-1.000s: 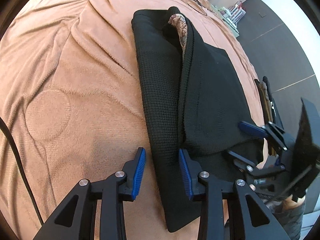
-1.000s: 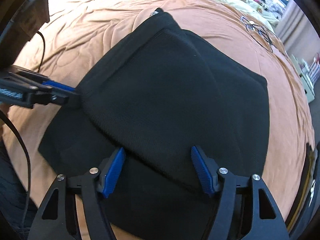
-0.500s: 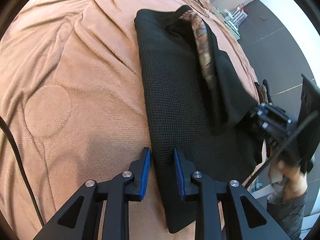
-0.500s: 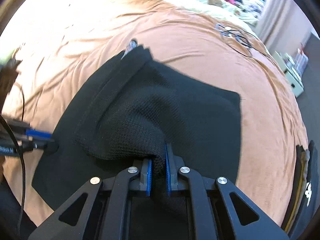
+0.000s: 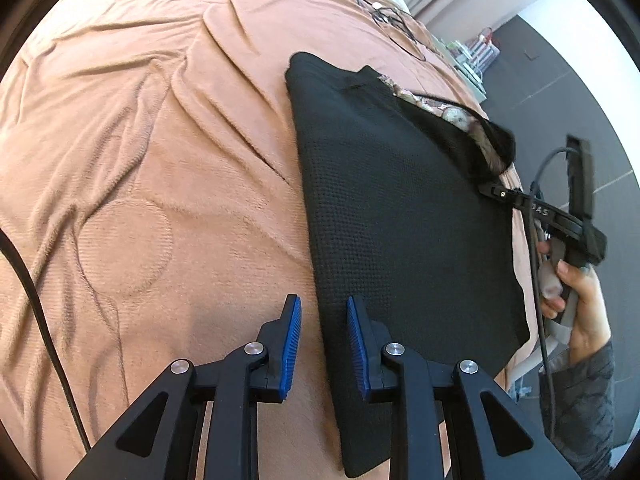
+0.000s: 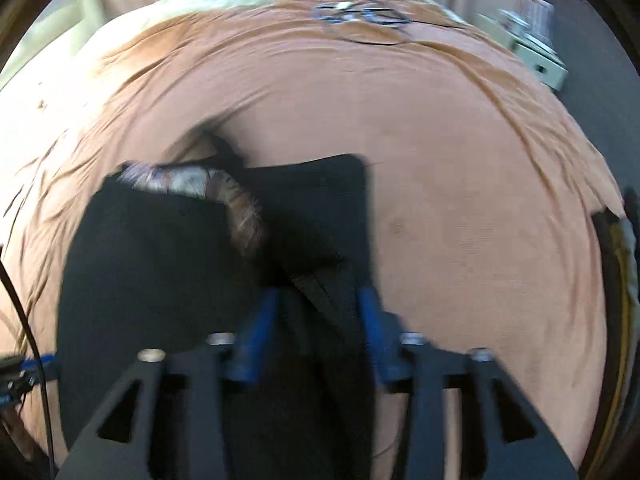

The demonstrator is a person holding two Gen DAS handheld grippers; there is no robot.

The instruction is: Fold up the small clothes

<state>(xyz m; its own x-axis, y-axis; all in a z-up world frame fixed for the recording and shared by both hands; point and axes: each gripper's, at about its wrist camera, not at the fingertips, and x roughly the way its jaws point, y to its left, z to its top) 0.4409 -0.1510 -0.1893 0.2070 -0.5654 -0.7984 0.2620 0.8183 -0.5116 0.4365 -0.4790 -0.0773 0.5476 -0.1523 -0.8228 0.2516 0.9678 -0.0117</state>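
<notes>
bedroom, big bed (image 5: 140, 168) under a rust-brown blanket; black garment (image 5: 400, 220) lies flat on it toward the right edge, a patterned lining peeking at its far end. looks like mid-fold: a flap just laid out, next move needs a fresh grab on an edge to fold across. right gripper (image 6: 316, 328) has just been opening, jaws spread astride a dark fabric strip, not pinching. left gripper (image 5: 322, 344) narrow but parted, straddling the garment's near-left edge, pads off the cloth.

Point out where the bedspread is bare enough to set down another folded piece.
Bare: the wide stretch of the orange bedspread left of the black garment, bordered by the black cable. Crowded: its right edge, where the right claw works, and the far end with the tangled wire.
</notes>
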